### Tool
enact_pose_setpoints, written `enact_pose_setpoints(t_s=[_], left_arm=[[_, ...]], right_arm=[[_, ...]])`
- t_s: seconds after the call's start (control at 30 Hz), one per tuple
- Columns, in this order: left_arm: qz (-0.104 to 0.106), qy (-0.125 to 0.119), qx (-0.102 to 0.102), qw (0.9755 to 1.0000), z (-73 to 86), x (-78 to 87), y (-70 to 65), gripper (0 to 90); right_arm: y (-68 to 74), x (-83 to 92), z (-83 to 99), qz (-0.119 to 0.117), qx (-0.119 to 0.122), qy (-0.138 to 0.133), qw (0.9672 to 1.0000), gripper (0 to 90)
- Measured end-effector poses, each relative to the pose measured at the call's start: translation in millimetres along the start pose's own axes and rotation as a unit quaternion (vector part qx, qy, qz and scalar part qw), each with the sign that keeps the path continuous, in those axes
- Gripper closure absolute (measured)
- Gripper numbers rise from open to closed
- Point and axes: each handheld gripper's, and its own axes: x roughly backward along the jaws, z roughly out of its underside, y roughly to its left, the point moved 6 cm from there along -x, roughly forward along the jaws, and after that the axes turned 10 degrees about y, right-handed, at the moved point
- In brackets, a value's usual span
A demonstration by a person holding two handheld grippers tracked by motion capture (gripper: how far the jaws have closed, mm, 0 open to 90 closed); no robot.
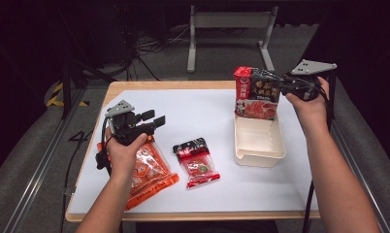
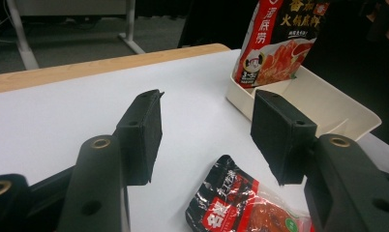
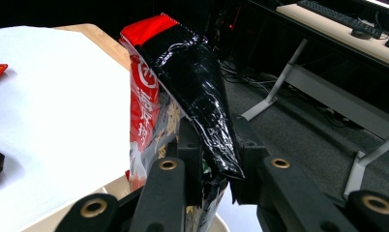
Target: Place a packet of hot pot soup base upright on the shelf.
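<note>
Upright, red pouch [image 1: 257, 93] clamped in right tongs [image 1: 275, 86] over tray [image 1: 259, 154]; left tongs [image 1: 153, 120] apart.

two handheld black grippers, left gripper [image 1: 153, 118] and right gripper [image 1: 275, 83], chunky blocky jaws with brass-ringed screw holes, grey three-cornered plates on top, black cables trailing, bare forearms, no sleeves

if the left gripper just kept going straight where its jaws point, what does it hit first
Probably the cream tray: the left gripper, jaws open and empty, points across bare white table toward it. It may pass over the small red packet; depth is unclear.
</note>
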Motion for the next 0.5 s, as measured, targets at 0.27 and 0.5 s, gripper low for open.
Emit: enact_pose_setpoints(t_s=[0.27, 0.5], left_arm=[[0.011, -0.006, 0.008, 0.9999, -0.5, 2.5, 2.0, 45.4], [0.009, -0.006, 0.009, 0.9999, -0.3, 2.8, 3.0, 45.2]], right_arm=[[4.9, -2.8, 0.8, -0.007, -0.002, -0.003, 1.0000, 76.3], [7.9, -6.3, -0.4, -0.008, -0.002, -0.001, 1.0000, 76.0]])
